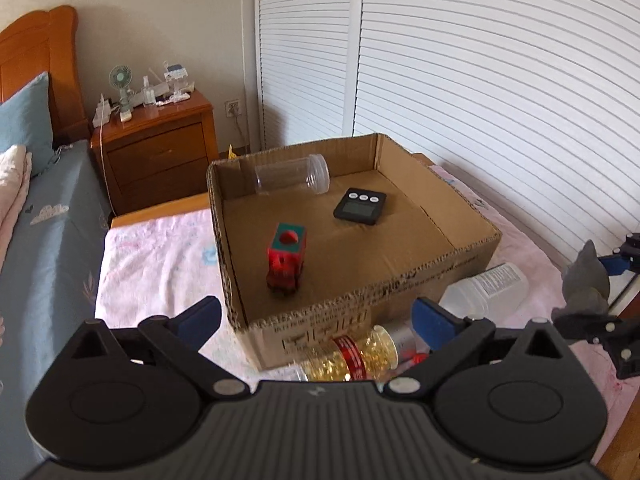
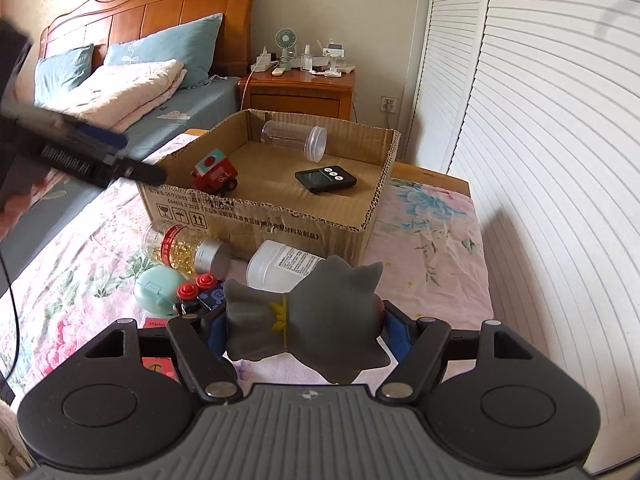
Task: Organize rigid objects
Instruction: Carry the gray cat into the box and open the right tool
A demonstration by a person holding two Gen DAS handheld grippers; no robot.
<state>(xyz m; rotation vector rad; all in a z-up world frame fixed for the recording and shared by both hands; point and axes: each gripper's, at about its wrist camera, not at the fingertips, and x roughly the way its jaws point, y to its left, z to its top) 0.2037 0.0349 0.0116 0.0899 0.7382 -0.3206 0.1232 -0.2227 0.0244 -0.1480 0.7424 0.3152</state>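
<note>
Right wrist view: right gripper (image 2: 302, 322) squeezes a soft grey spiky toy (image 2: 316, 320) above the flowery sheet. Left gripper (image 1: 316, 320) is wide apart with nothing in it. Farther off, the brown cardboard box (image 2: 280, 220) holds a red toy truck (image 2: 214, 176), flat black timer (image 2: 326, 179) and clear round jar (image 2: 294, 140).

The cardboard box (image 2: 256, 216) carries black print along its near side: a row of handling pictograms, among them a pair of upward arrows and an umbrella sign, beside lines of small characters and figures too blurred to read. The red toy truck (image 2: 214, 176) shows a white "S" on its side. The white plastic bottle (image 2: 280, 264) bears a label of fine print, illegible.
</note>
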